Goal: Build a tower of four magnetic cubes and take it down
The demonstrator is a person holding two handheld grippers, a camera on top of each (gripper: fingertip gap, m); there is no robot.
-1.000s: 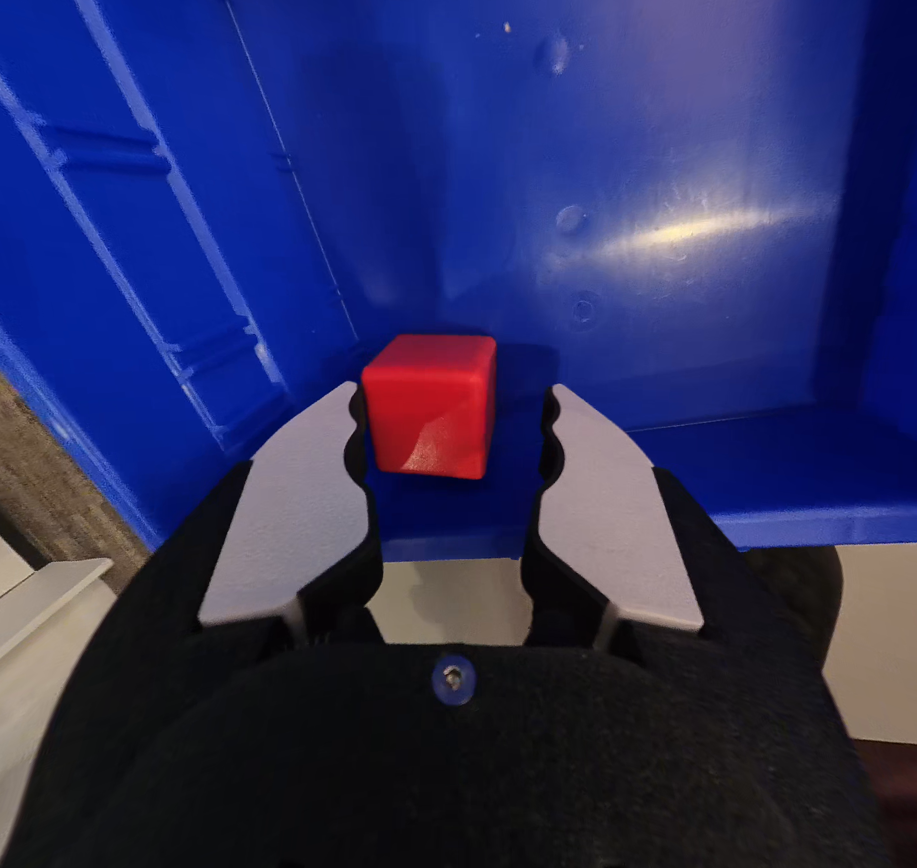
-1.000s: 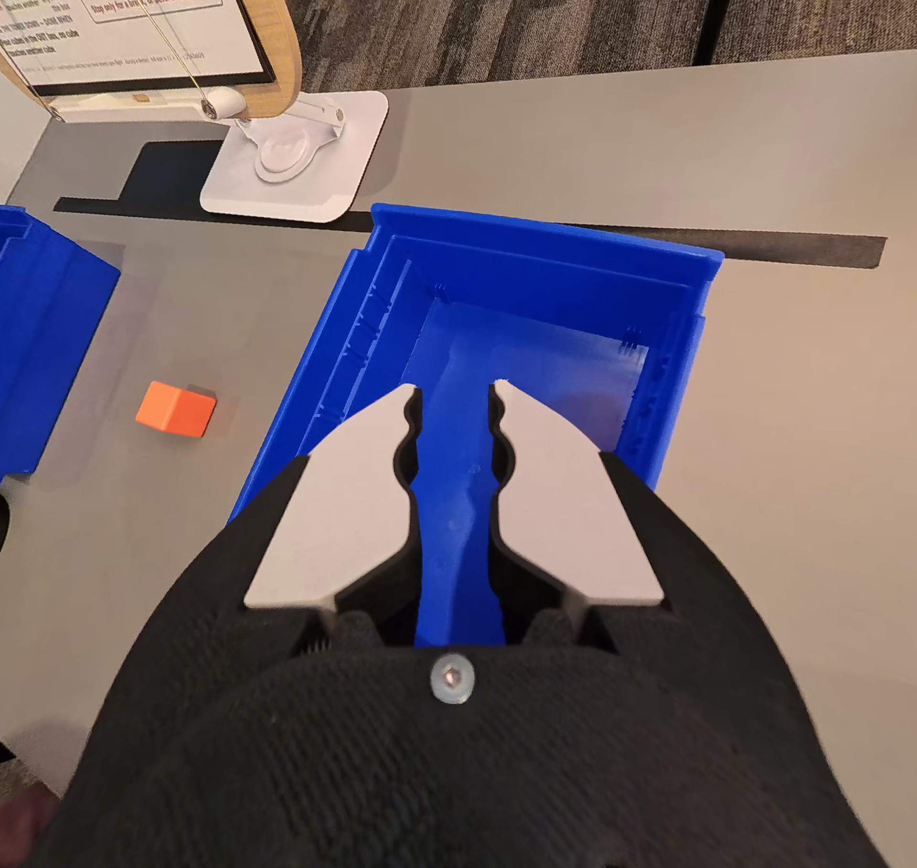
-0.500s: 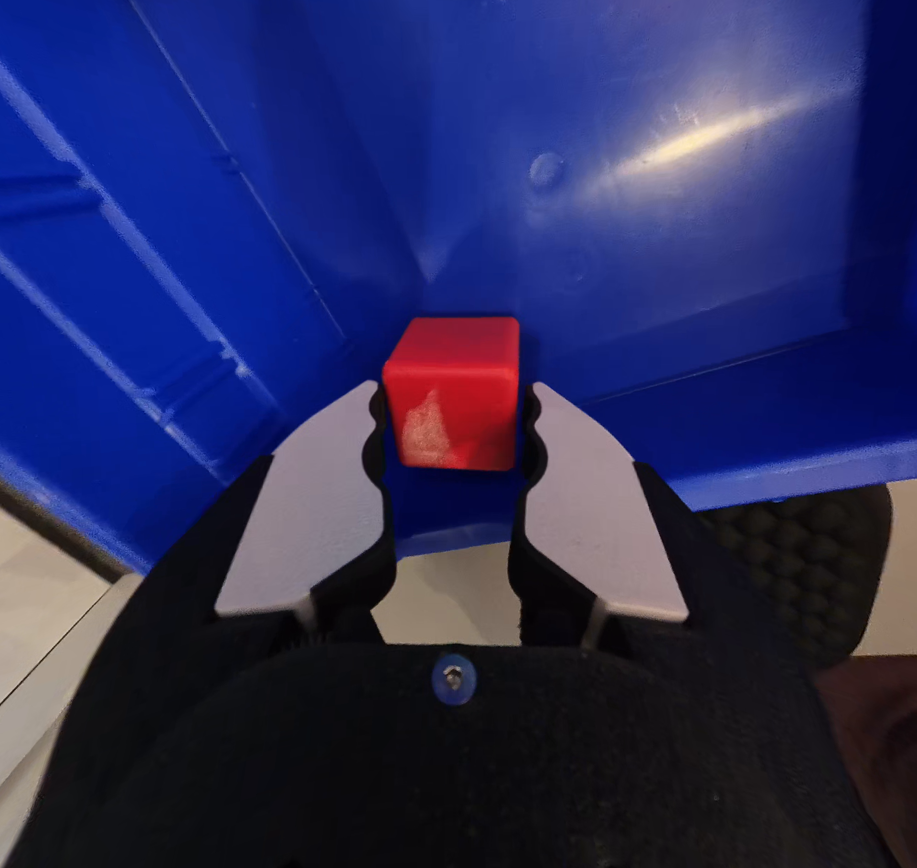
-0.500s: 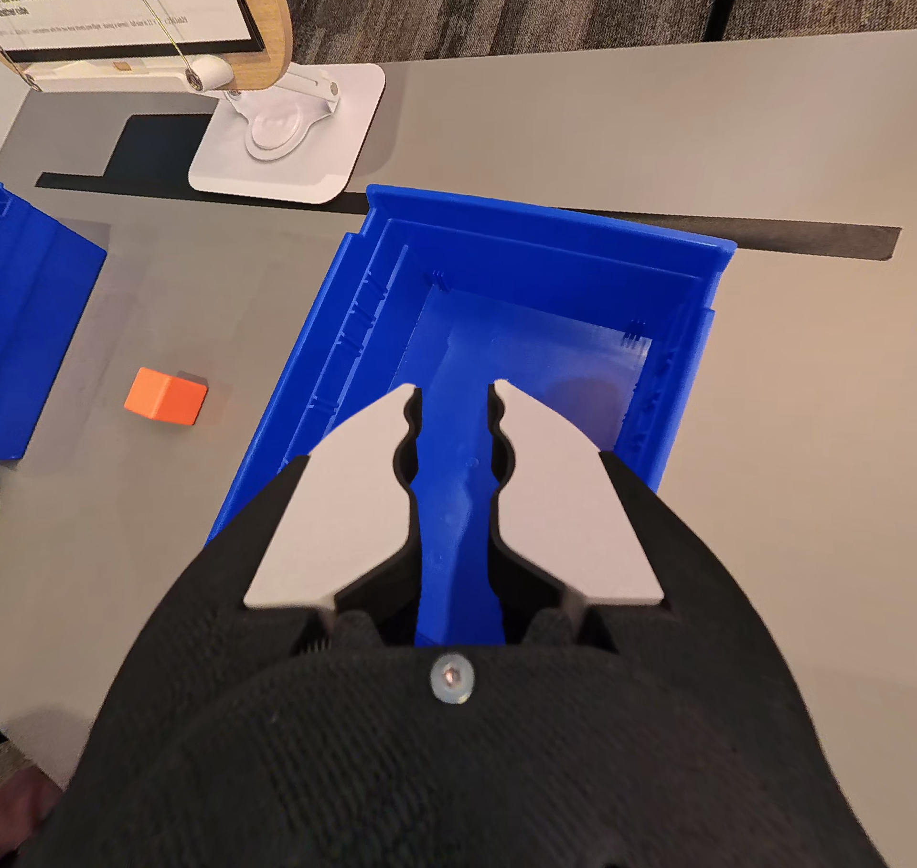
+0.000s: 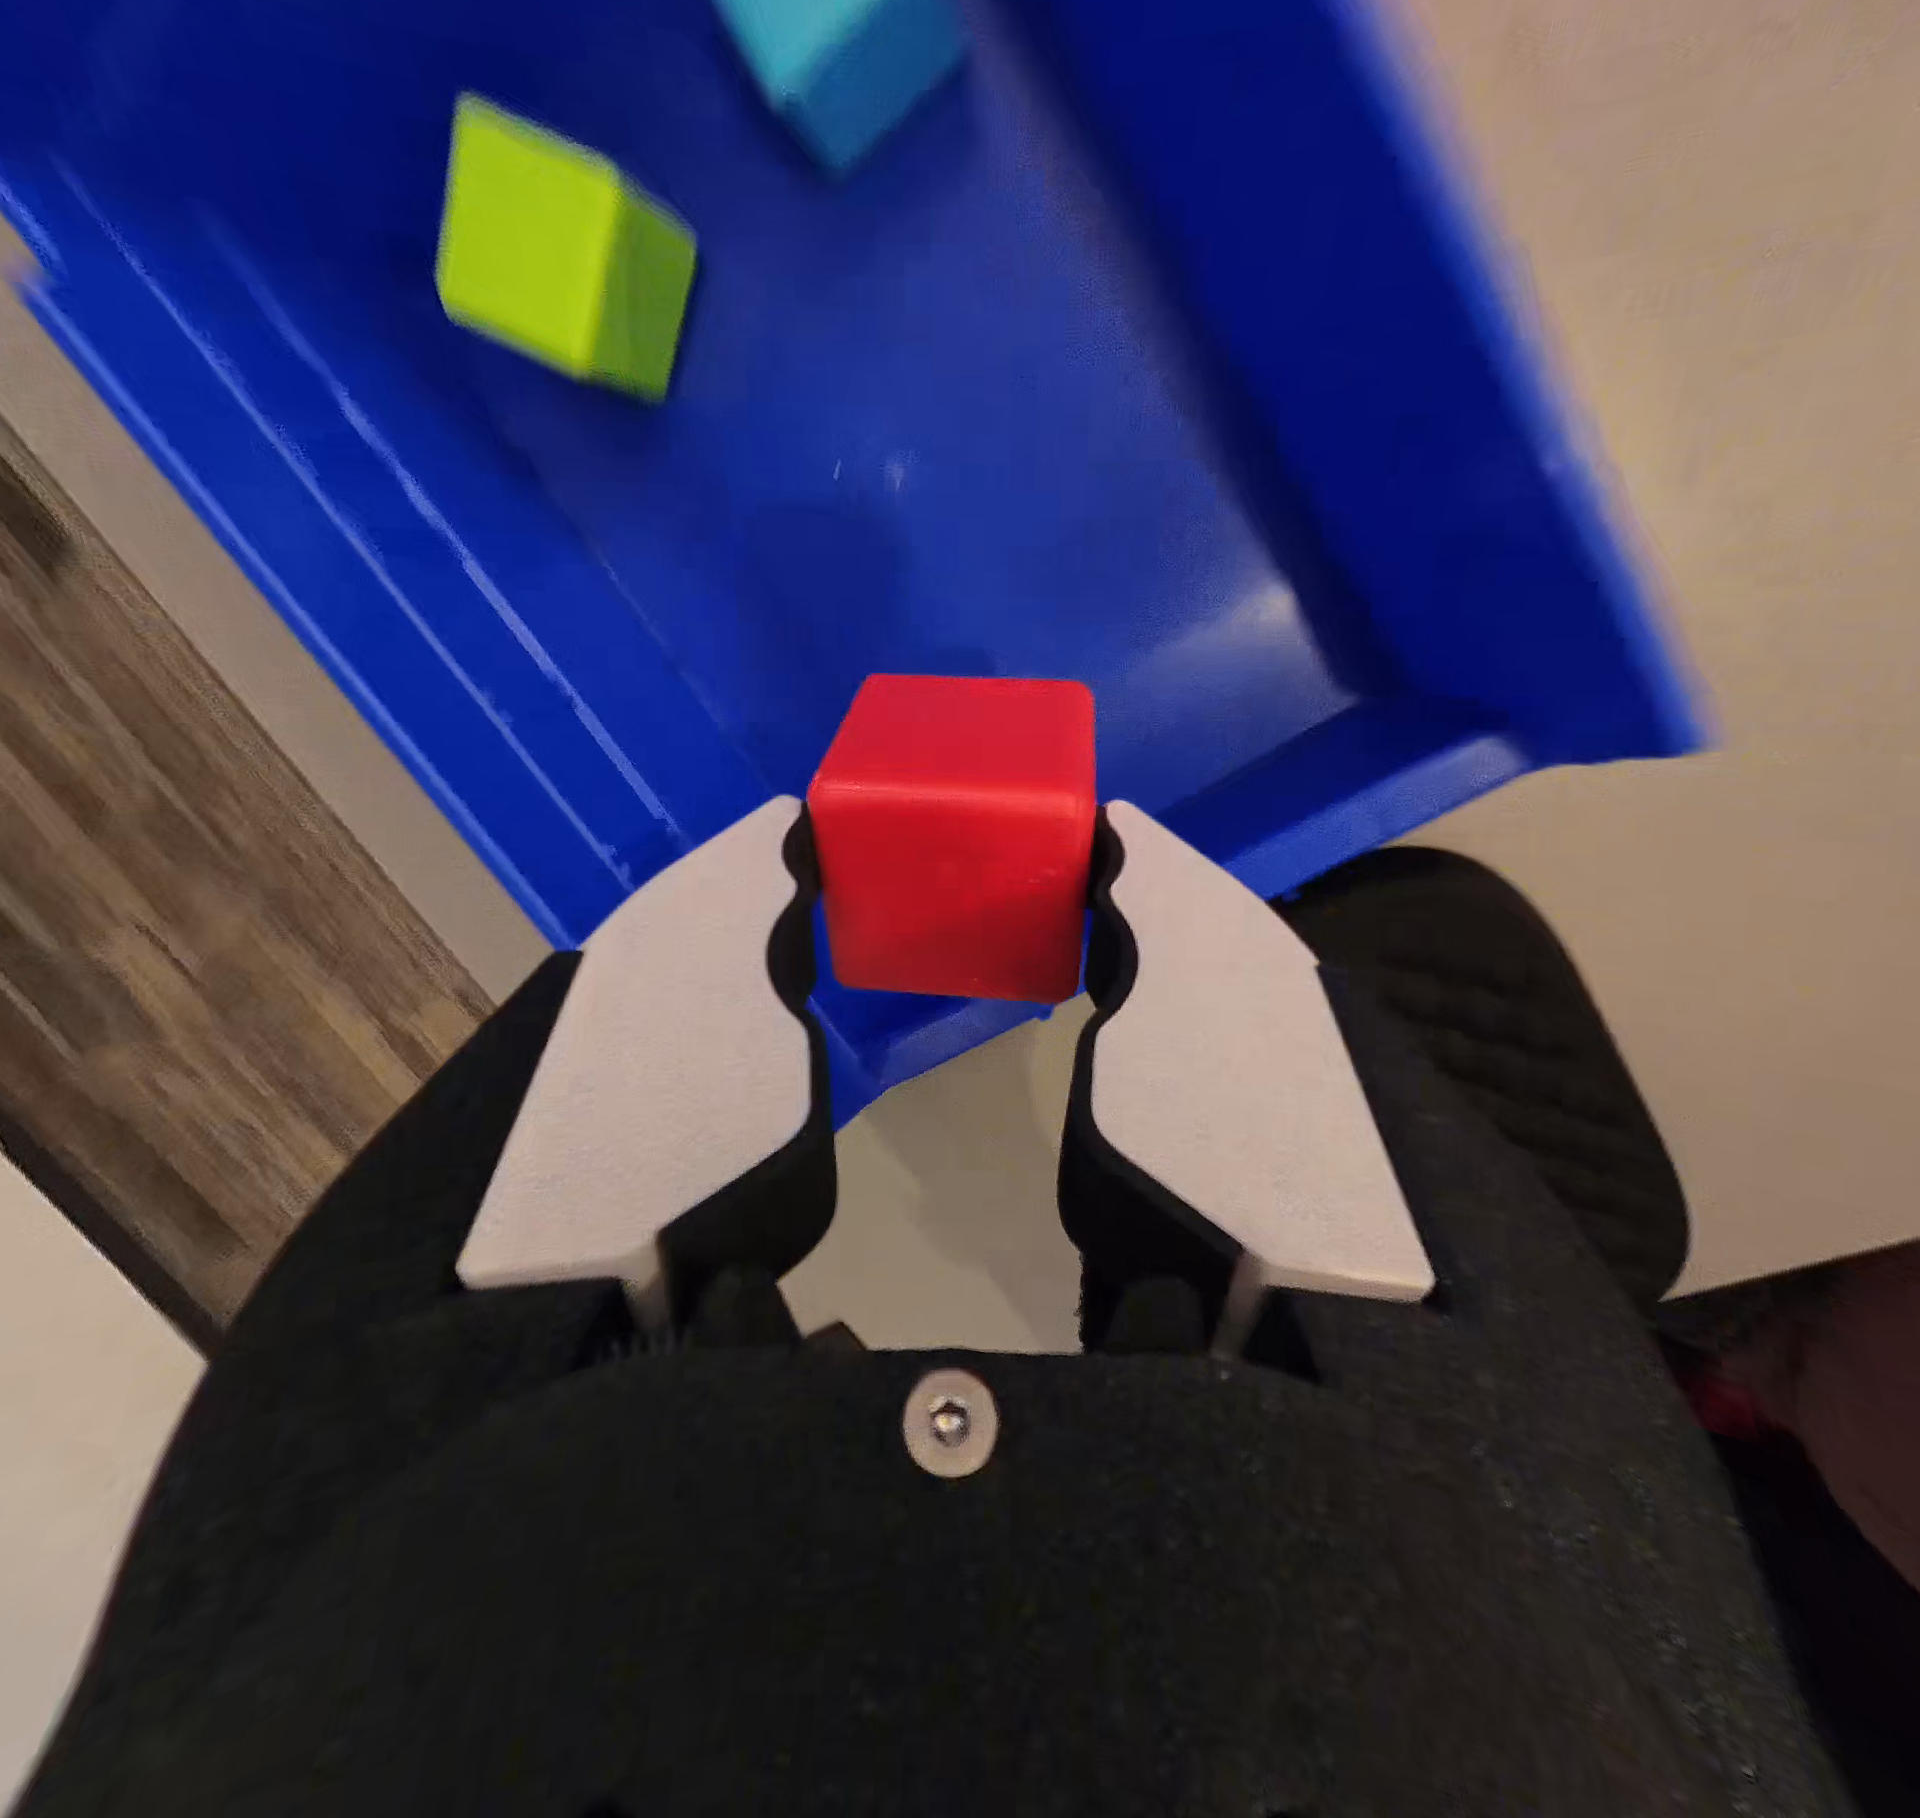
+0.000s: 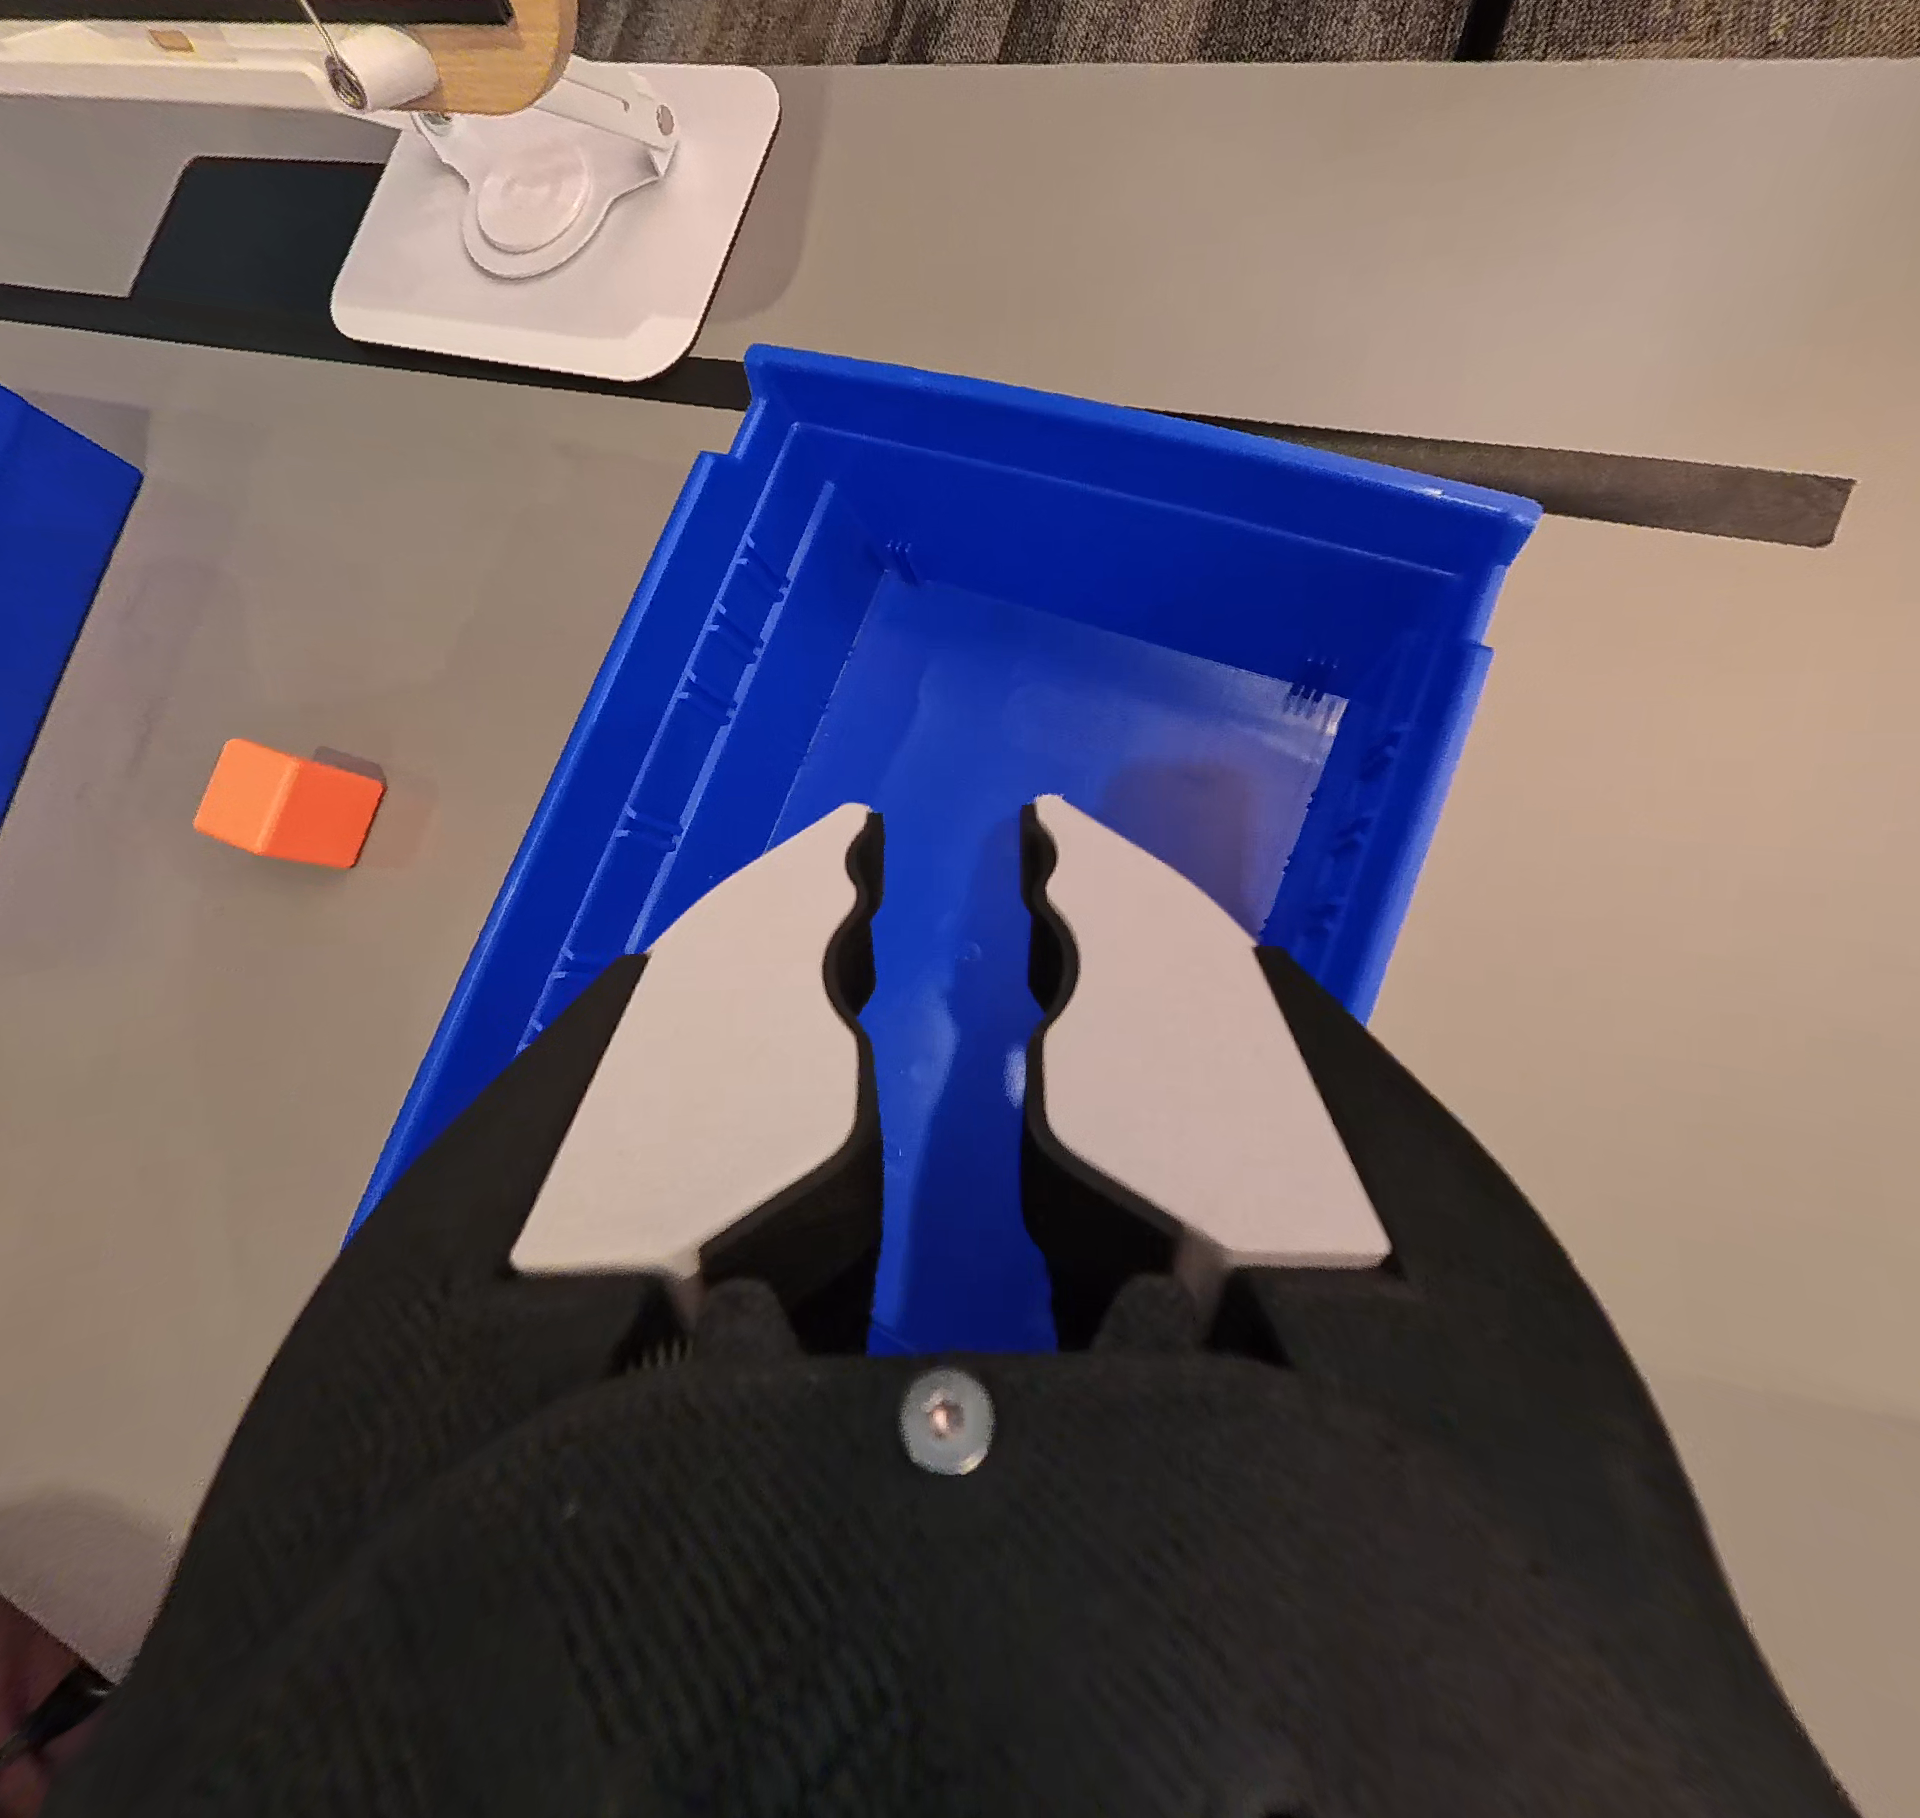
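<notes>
A: Where is the red cube (image 5: 951, 838) now?

B: The left gripper (image 5: 951, 885) clamps it between both fingertips, above the near corner of the blue bin (image 5: 1039, 480).

A: And the orange cube (image 6: 286, 804)?

B: It lies on the table (image 6: 1247, 241), left of the empty right gripper (image 6: 951, 864), whose jaws stand slightly apart. I judge the left gripper nearer.

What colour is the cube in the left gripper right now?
Red. The cube sits clamped in the left gripper, clearest in the left wrist view.
</notes>
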